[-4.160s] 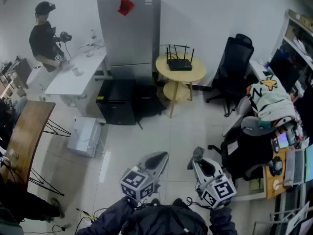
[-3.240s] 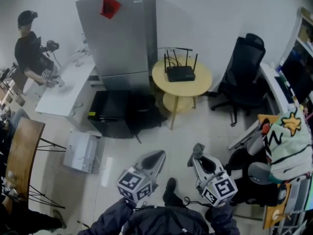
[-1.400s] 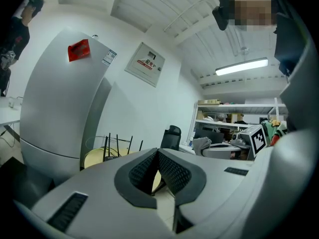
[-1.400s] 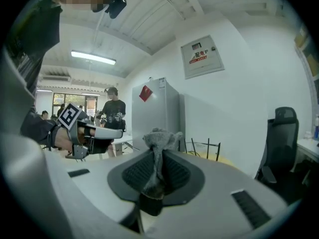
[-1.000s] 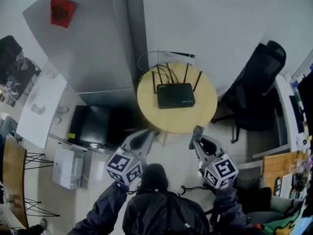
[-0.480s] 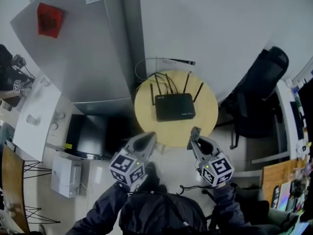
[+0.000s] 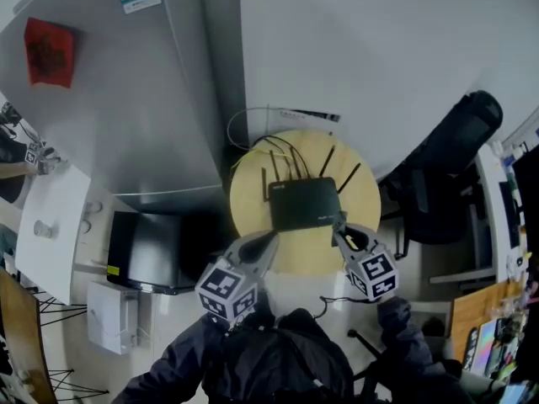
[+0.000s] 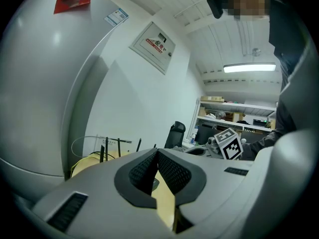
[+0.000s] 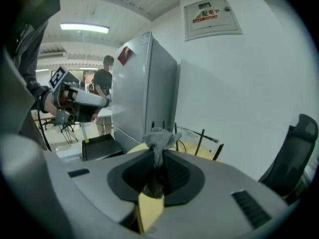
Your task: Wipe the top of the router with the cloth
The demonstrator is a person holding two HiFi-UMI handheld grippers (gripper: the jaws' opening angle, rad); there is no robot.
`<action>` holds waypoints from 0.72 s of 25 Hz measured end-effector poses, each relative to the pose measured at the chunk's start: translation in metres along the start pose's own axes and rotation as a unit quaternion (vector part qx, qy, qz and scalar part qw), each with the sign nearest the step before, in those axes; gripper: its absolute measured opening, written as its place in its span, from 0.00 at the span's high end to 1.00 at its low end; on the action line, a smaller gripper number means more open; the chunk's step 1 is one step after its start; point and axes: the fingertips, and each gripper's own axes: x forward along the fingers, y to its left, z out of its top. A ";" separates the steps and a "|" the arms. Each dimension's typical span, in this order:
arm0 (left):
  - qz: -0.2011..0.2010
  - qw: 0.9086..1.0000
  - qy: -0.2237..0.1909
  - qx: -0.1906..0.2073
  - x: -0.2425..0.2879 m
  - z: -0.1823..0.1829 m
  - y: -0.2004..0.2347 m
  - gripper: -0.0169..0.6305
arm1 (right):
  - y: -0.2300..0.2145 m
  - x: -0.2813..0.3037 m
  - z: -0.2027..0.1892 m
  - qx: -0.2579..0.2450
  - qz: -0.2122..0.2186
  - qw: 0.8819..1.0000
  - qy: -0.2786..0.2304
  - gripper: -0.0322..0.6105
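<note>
Right gripper (image 9: 158,157) pinches a grey cloth (image 9: 160,136) between its jaws, and the wad bunches up above the pads. In the head view the right gripper (image 7: 338,222) reaches in over the near edge of the round yellow table (image 7: 249,199). Its tip sits at the near right corner of the black router (image 7: 303,203). Whether the cloth touches the router's top cannot be told from any view.

The router lies flat at the middle of the table. Its antennas (image 7: 349,178) stand along its far side, toward the wall behind the table.

The left gripper (image 8: 156,154) has its jaws pressed together at the tips, with nothing between them. Only the table's yellow top shows through the slit lower down. In the head view the left gripper (image 7: 271,239) hangs over the table's near left edge, just beside the router but apart from it.

A tall grey refrigerator (image 7: 126,99) stands left of the table and a little behind it, with a red paper (image 7: 50,51) stuck high on its door. A low black cabinet (image 7: 147,251) sits on the floor left of the table, in front of the refrigerator. A white desk (image 7: 42,234) lies farther left of the table. A black office chair (image 7: 455,167) stands right of the table. A thin white cable (image 7: 244,120) loops along the wall behind the table. In the right gripper view a person (image 9: 103,91) in dark clothes stands beyond the refrigerator, well apart from the table.
</note>
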 end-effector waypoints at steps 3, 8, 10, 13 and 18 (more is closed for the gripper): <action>-0.002 1.000 0.010 -0.005 0.011 -0.001 0.014 0.97 | -0.019 0.035 -0.011 -0.027 0.010 0.999 0.036 0.84; 0.002 1.000 0.020 -0.010 0.031 0.002 0.031 0.97 | -0.060 0.098 -0.034 -0.072 0.024 0.994 0.084 0.84; 0.007 1.000 0.022 -0.009 0.040 0.006 0.037 0.97 | -0.079 0.123 -0.048 -0.109 0.026 0.987 0.116 0.84; 0.020 0.999 0.024 -0.011 0.053 0.010 0.045 0.97 | -0.099 0.155 -0.070 -0.165 0.033 0.971 0.170 0.84; 0.047 0.998 0.025 -0.019 0.076 0.017 0.058 0.97 | -0.122 0.199 -0.108 -0.259 -0.005 0.930 0.262 0.84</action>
